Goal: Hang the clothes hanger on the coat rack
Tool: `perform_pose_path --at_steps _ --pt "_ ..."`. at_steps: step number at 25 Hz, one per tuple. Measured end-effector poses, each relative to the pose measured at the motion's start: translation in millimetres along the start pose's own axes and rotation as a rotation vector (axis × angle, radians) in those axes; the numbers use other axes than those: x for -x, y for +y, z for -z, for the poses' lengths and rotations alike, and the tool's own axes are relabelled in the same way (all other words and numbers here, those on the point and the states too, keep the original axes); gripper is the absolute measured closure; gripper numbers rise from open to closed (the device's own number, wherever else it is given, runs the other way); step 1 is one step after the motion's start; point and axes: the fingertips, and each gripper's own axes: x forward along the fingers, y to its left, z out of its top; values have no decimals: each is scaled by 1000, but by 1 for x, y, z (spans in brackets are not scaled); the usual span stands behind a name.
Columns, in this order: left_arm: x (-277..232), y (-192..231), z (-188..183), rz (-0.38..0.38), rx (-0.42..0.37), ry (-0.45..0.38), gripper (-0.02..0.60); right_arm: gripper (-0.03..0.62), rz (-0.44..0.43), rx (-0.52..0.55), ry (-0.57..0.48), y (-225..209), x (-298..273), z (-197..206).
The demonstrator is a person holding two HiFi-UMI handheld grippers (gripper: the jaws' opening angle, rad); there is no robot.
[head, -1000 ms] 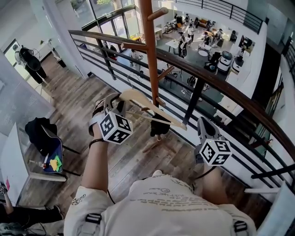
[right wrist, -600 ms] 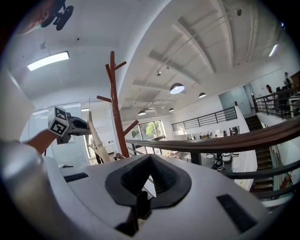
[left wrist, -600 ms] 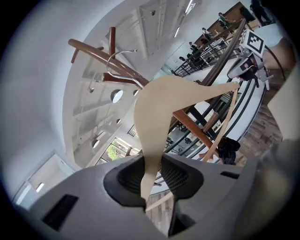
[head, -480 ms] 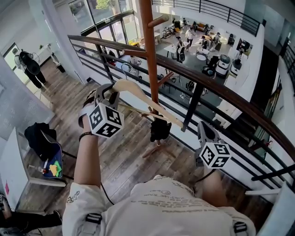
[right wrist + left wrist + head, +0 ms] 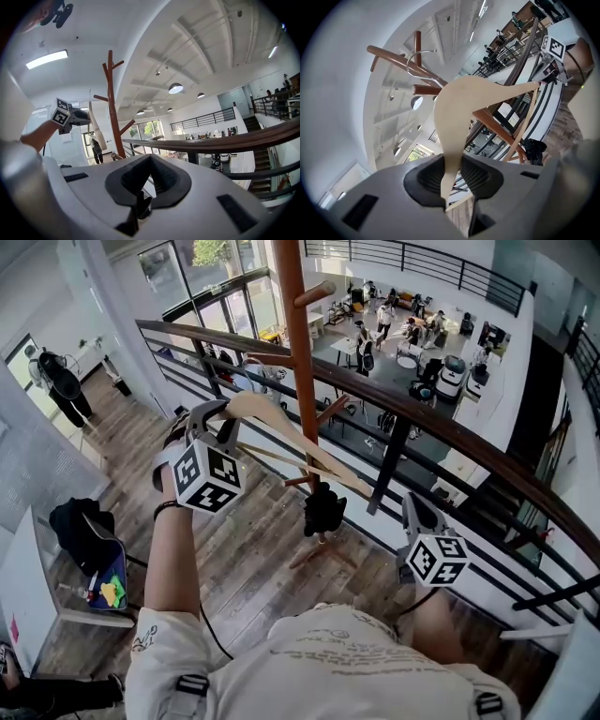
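My left gripper point(image 5: 220, 418) is shut on one arm of a pale wooden clothes hanger point(image 5: 300, 442), held up beside the brown wooden coat rack point(image 5: 298, 352). In the left gripper view that arm point(image 5: 451, 164) sits pinched between the pads. The hanger's metal hook point(image 5: 416, 58) hangs just in front of the rack's upper pegs point(image 5: 393, 55), apart from them. My right gripper point(image 5: 417, 507) rests low at the right, away from the rack, shut with nothing in it point(image 5: 138, 206). The right gripper view shows the rack point(image 5: 111, 103) and the raised hanger point(image 5: 96, 126) at the left.
A dark railing with a brown handrail point(image 5: 422, 418) runs just behind the rack, with an open atrium below. A black item point(image 5: 323, 507) hangs low on the rack. At the left stand a chair with a black bag point(image 5: 84, 517) and a person in black point(image 5: 61, 376).
My left gripper has lifted the hanger higher along the rack's pole, bringing the hook nearer the upper pegs. The right gripper has stayed where it was.
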Motion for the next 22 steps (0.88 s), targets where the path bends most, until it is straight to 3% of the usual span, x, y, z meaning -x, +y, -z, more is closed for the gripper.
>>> perform_pose_path --at_steps 7,22 --pt "-13 18 3 -18 -19 21 474 591 15 -4 6 -6 1 3" --pt "-46 12 17 46 -16 43 474 591 55 -10 8 -12 -2 5"
